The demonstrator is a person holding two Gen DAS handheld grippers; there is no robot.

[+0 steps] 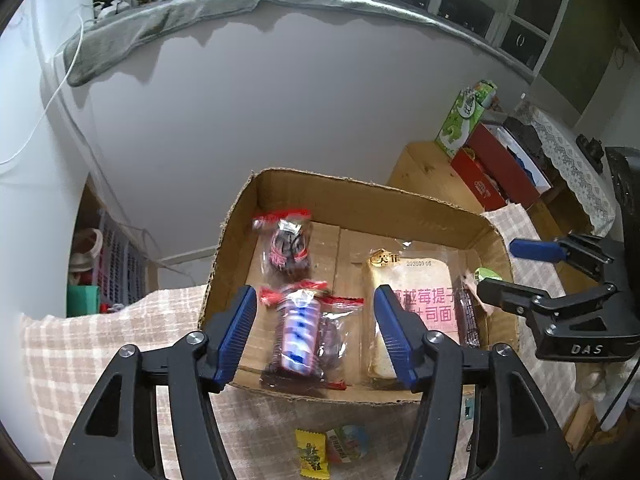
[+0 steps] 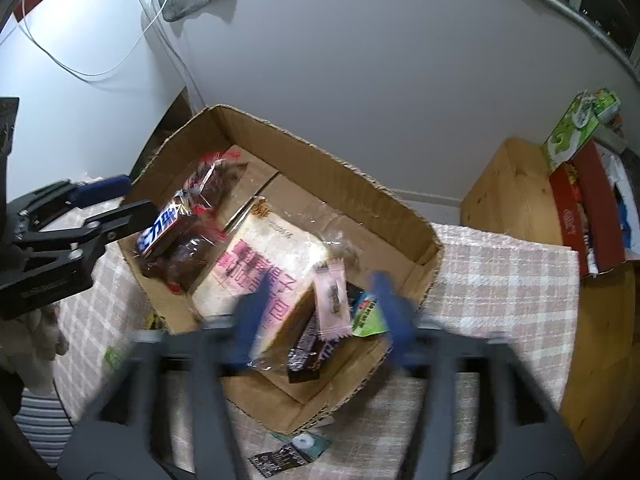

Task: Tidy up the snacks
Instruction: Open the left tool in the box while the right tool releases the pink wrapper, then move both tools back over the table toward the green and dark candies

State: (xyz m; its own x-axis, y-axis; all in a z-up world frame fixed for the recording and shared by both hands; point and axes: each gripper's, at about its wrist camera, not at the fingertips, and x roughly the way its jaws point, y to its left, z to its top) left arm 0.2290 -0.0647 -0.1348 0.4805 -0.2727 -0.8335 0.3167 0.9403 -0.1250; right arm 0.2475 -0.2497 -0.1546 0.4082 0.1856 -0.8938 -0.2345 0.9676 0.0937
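At far left, a checked cloth (image 1: 100, 344) over the table, a lilac crate (image 1: 120, 268) down beside it. Next, the left gripper (image 1: 316, 334) poised above the near-left corner of the cardboard box (image 1: 360, 196), blue pads (image 1: 236, 332) parted to a middling gap, pressing on nothing. Directly between and beneath them, inside the box, a blurred blue-and-white chocolate bar (image 1: 298, 328) lying on a clear red-sealed bag of dark snacks (image 1: 332, 340); behind these, toward the far wall of the box, a second red-topped bag (image 1: 286, 244). Further right in the box, a wrapped loaf of sliced bread (image 1: 412, 300) with pink lettering, flat on the bottom, a dark wrapped bar (image 1: 468, 316) on edge just beside it. Outside the near wall, on the cloth, a yellow candy (image 1: 312, 456) and a round-printed sweet (image 1: 348, 442). Right again, the right gripper (image 2: 324, 312) above the box's near-right corner, heavily blurred, jaws set wide, gripping nothing. Beneath it a pink sachet (image 2: 334, 300) tilted across the bread's edge, a green packet (image 2: 368, 316) and a dark bar (image 2: 310, 354) just beside. Whether the sachet touches the pads cannot be told through the blur. At far right, a wooden cabinet (image 1: 424, 172) holding a green carton (image 1: 466, 116) and a red box (image 1: 492, 176).
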